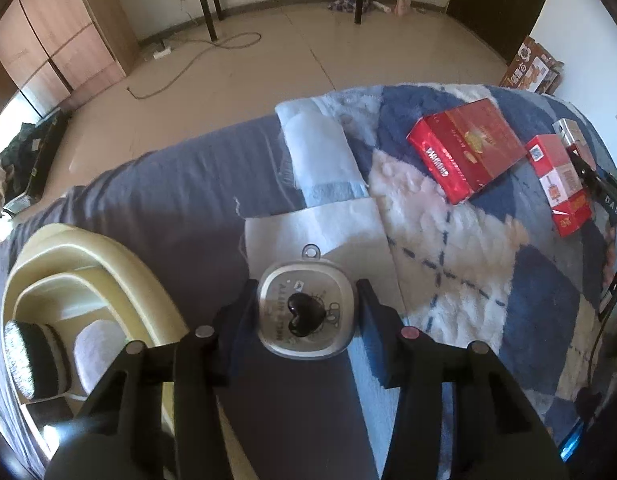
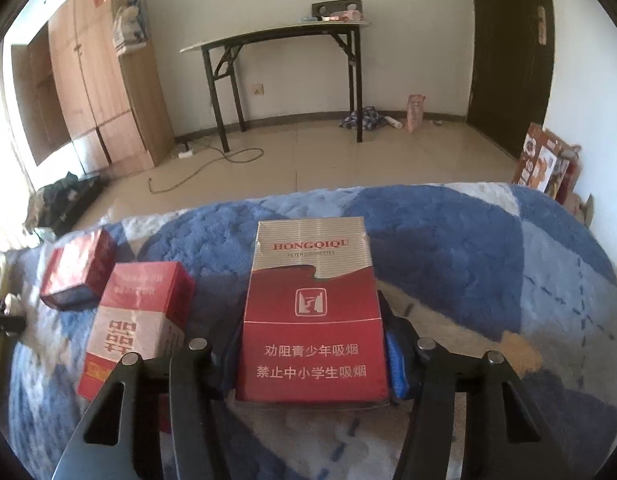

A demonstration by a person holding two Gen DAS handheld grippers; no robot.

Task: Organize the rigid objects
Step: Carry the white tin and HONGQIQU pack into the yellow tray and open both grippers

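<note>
Meanwhile, cigarette pack (image 2: 312,312) between right jaws.

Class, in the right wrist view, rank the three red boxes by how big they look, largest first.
1. Hongqiqu pack, though it is nearest the camera.
2. Red-and-white carton.
3. Plain red box, farthest back.

Between my left fingers (image 1: 306,312) sits the small case (image 1: 306,314), with the basket (image 1: 88,264) to its left on the bed (image 1: 168,200). My right fingers (image 2: 312,344) flank the cigarette pack (image 2: 312,320); two boxes (image 2: 148,312) lie left of it on the blanket (image 2: 488,272)
</note>
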